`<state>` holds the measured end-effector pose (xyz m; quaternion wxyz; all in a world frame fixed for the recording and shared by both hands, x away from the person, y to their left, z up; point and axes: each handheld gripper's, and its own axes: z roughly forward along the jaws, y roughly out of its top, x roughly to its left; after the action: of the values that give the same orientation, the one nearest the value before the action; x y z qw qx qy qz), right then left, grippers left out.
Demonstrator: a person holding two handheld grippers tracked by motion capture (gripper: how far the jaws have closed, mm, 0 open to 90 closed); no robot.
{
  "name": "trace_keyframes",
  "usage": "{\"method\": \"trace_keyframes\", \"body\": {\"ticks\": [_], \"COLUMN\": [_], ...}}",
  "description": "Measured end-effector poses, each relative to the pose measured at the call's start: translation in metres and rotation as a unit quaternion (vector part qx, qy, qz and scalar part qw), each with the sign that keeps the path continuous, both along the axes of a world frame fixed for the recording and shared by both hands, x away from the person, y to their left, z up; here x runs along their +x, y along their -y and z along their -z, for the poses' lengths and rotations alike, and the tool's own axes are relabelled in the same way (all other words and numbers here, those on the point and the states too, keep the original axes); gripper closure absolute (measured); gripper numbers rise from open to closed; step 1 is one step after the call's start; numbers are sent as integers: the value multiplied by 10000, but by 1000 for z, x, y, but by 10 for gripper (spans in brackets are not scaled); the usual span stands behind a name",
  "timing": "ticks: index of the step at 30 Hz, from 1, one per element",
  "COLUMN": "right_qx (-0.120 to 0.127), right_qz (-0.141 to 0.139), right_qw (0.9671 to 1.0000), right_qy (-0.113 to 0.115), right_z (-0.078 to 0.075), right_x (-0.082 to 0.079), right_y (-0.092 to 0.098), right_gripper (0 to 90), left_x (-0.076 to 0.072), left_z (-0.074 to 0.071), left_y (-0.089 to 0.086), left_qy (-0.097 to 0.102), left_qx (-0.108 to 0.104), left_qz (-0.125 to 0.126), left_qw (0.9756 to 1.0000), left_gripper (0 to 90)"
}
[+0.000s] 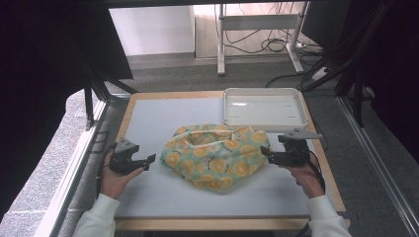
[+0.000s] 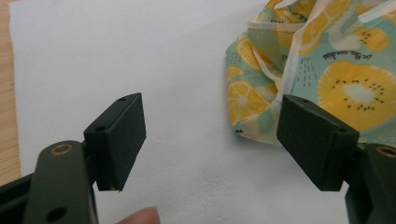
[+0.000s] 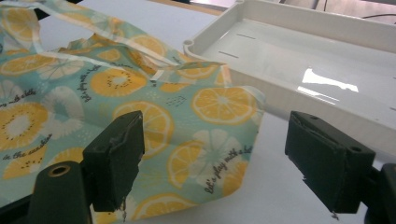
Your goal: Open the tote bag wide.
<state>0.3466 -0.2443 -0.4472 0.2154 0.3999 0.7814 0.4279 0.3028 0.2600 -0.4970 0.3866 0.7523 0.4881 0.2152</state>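
A crumpled cloth bag (image 1: 216, 154) printed with orange and lemon slices on pale green lies in the middle of the white mat (image 1: 163, 116). My left gripper (image 1: 150, 161) is open just left of the bag; in the left gripper view the bag's edge (image 2: 261, 105) lies beyond the right jaw. My right gripper (image 1: 264, 153) is open at the bag's right edge. In the right gripper view a corner of the bag (image 3: 219, 135) lies between and beyond the jaws, not gripped.
A white empty plastic tray (image 1: 265, 109) stands at the back right of the mat, close behind the right gripper, its rim (image 3: 299, 18) near the bag. The wooden table edge (image 1: 127, 111) frames the mat. Metal frame rails run along both sides.
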Motion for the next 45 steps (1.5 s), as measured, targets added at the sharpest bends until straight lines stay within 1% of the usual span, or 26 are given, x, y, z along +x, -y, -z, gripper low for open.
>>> {"method": "trace_keyframes", "body": {"ticks": [3, 6, 9, 12, 14, 16, 20, 23, 27, 29, 34, 35, 36, 40, 43, 45], "right_qx": [-31, -76, -131, -160, -169, -170, -177, -215, -222, -167, -140, -142, -131, -123, -117, -148], "right_qz": [-61, -101, -142, -170, -191, -209, -215, -228, -180, -110, -81, -98, -103, -94, -106, -103], "right_qw": [10000, 9999, 9998, 9997, 9996, 9996, 9996, 9995, 9996, 9998, 9998, 9998, 9998, 9998, 9998, 9998], "right_qy": [14, 52, 65, 63, 78, 89, 105, 87, 65, 72, 82, 102, 106, 97, 80, 59], "right_z": [0, 0, 2, 3, 2, 1, 0, 1, 2, 0, -2, -3, -3, -3, -3, -2], "right_x": [0, 1, 4, 5, 4, 3, 3, 3, 2, 2, 2, 2, 2, 1, 2, 2], "right_y": [-5, -7, -11, -12, -13, -13, -15, -15, -11, -8, -7, -8, -8, -8, -8, -10], "right_gripper": [200, 201, 201, 202, 204, 205, 205, 205, 205, 205, 205, 205, 205, 205, 205, 205], "left_x": [-2, -3, -5, -6, -7, -8, -9, -8, -7, -7, -10, -12, -13, -13, -14, -15], "left_z": [1, 2, 2, 4, 4, 3, 3, 2, 2, 2, -2, -5, -6, -11, -15, -19], "left_y": [1, 1, 1, -1, -2, -2, -1, -1, -1, -1, -4, -4, -4, -1, 0, 1], "left_qy": [62, 77, 84, 4, -5, -77, -84, -87, -44, -35, 62, 125, 148, 189, 103, 99], "left_qx": [16, 41, -10, -64, -94, -140, -115, -148, -115, -116, -119, -119, -140, -141, -131, -149], "left_qz": [20, 53, 61, 42, 45, 101, 128, 130, 161, 158, 115, 83, 87, 91, 100, 117], "left_qw": [10000, 9999, 9999, 10000, 9999, 9998, 9998, 9998, 9998, 9998, 9998, 9998, 9998, 9997, 9998, 9998], "left_gripper": [239, 239, 240, 242, 243, 244, 248, 251, 251, 252, 255, 260, 263, 270, 286, 296]}}
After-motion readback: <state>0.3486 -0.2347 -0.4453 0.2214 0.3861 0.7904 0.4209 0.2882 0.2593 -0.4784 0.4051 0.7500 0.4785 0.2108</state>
